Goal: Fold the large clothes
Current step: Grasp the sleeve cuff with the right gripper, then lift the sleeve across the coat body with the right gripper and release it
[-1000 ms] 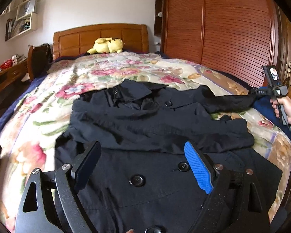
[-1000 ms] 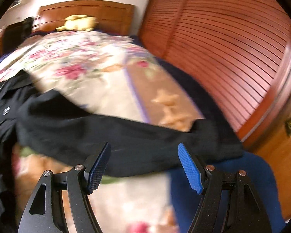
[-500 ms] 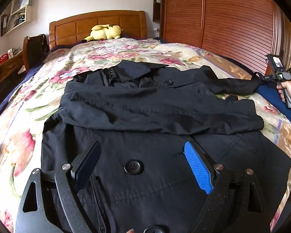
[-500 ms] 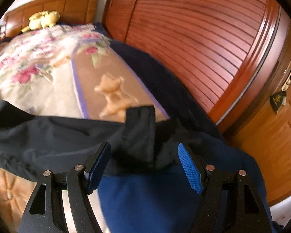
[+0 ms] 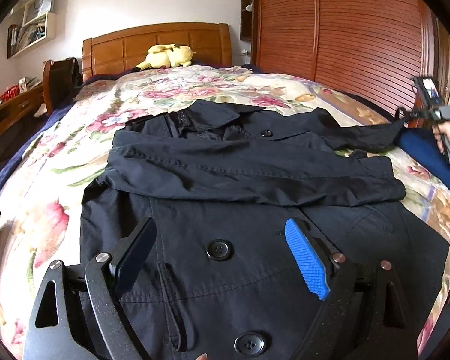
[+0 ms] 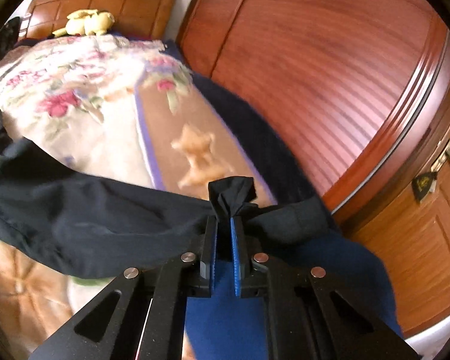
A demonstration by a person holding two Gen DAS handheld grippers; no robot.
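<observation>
Two grippers: right gripper [image 6: 224, 222] clamped on black coat [image 5: 255, 162] sleeve cuff; left gripper [image 5: 222, 249] apart, empty; no legible writing

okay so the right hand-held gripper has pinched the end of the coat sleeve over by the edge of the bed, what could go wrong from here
The right hand-held gripper holds only a small bunched tip of the sleeve, so the fabric may slip out when it is carried across.

The other sleeve already lies folded over the coat; a pull could drag it or the collar askew.

The left hand-held gripper hovers open above the coat front, not pinning it, so the whole coat may slide on the floral bedspread.
</observation>
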